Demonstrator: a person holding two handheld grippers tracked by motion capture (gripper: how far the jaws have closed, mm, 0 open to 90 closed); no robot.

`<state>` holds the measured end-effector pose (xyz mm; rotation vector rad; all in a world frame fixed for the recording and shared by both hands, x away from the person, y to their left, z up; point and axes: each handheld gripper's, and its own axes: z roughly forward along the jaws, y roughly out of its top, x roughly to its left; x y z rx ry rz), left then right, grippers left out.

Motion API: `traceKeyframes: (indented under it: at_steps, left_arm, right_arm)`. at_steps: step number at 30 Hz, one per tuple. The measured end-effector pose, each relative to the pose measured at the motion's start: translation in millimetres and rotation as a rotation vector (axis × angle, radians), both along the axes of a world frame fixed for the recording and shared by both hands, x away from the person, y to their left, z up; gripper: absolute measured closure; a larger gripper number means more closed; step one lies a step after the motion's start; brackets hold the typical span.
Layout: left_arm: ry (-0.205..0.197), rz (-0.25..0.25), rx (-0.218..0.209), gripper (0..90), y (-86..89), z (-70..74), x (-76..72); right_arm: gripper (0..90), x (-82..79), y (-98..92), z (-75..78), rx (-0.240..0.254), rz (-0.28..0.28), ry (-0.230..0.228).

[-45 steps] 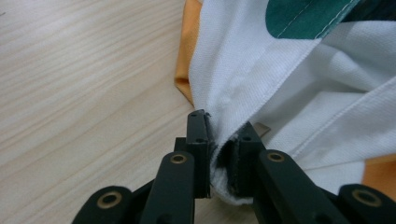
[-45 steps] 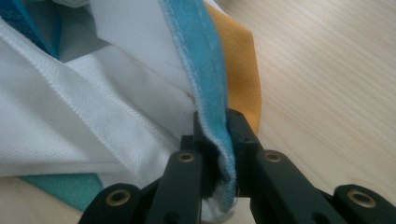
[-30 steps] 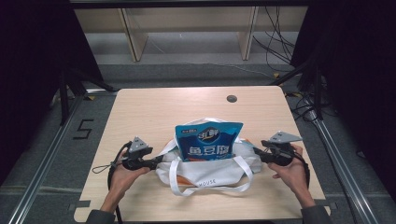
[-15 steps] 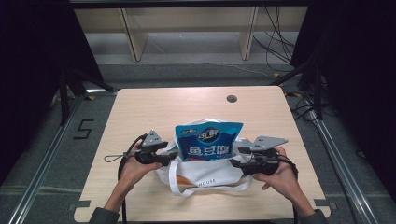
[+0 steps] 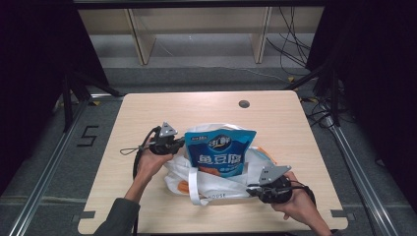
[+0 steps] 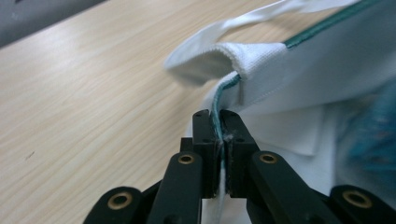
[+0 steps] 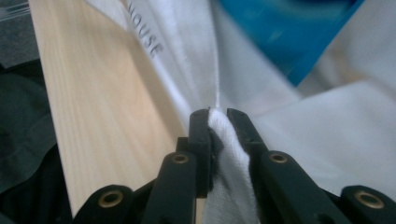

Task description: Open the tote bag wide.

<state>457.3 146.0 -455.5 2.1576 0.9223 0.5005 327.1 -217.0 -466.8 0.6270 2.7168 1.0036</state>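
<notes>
A white cloth bag with white straps lies on the wooden table, and a blue snack pouch stands half inside its mouth. My left gripper is shut on the bag's green-trimmed rim at the pouch's left side. My right gripper is shut on a fold of the bag's white cloth at the bag's front right corner. In the right gripper view the pouch shows blue beyond the jaws. Something orange shows through the bag's cloth.
A small dark round hole sits in the table near its far edge. Wooden shelving legs stand on the floor behind the table. Metal rails run along both sides, and cables lie at the back right.
My left gripper has moved away from me along the bag's left side. My right gripper has moved toward me, to the bag's front right corner. The bag's mouth now sits skewed around the pouch.
</notes>
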Motion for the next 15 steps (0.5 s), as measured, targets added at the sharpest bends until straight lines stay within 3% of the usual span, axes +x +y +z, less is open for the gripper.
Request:
traceKeyframes:
  at_steps: [1, 2, 5, 6, 7, 8, 9, 11, 12, 15]
  left_arm:
    - [0.014, 0.01, 0.023, 84.3, 0.4, -3.5, 6.6]
    - [0.051, 0.033, 0.012, 83.9, -0.9, -9.7, 11.1]
    - [0.12, 0.054, -0.013, 82.7, -3.6, -31.6, 24.6]
    - [0.13, 0.067, -0.024, 82.5, -4.5, -38.8, 27.4]
    - [0.136, 0.082, -0.035, 82.2, -6.0, -44.1, 28.7]
    - [0.139, 0.083, -0.032, 82.0, -6.9, -45.0, 28.7]
    - [0.14, 0.092, -0.025, 81.1, -8.3, -42.4, 26.6]
    - [0.115, 0.095, 0.048, 71.2, -8.9, -30.2, 17.4]
    - [0.1, 0.092, 0.037, 62.6, -7.2, -22.9, 11.3]
    - [0.102, 0.065, -0.107, 46.2, 3.4, 1.2, -10.1]
  right_arm:
    - [82.3, -1.7, 0.0, -3.9, -0.018, 0.0, 0.027]
    - [82.6, -4.4, 2.3, -9.3, -0.013, 0.001, 0.047]
    - [83.0, -6.2, 9.5, -17.7, -0.069, 0.022, 0.038]
    - [83.0, -3.8, 12.0, -20.8, -0.088, 0.061, 0.007]
    - [83.1, -6.9, 13.9, -21.9, -0.093, 0.028, 0.026]
    - [83.1, -6.2, 13.9, -22.0, -0.104, 0.027, 0.016]
    - [83.0, -4.3, 13.2, -21.9, -0.087, 0.046, 0.014]
    - [77.8, -2.8, 9.9, -22.9, -0.037, 0.012, 0.077]
    - [73.4, 0.2, 6.7, -22.4, -0.007, 0.017, 0.097]
    - [56.1, -0.1, 1.5, -8.9, 0.04, -0.008, 0.121]
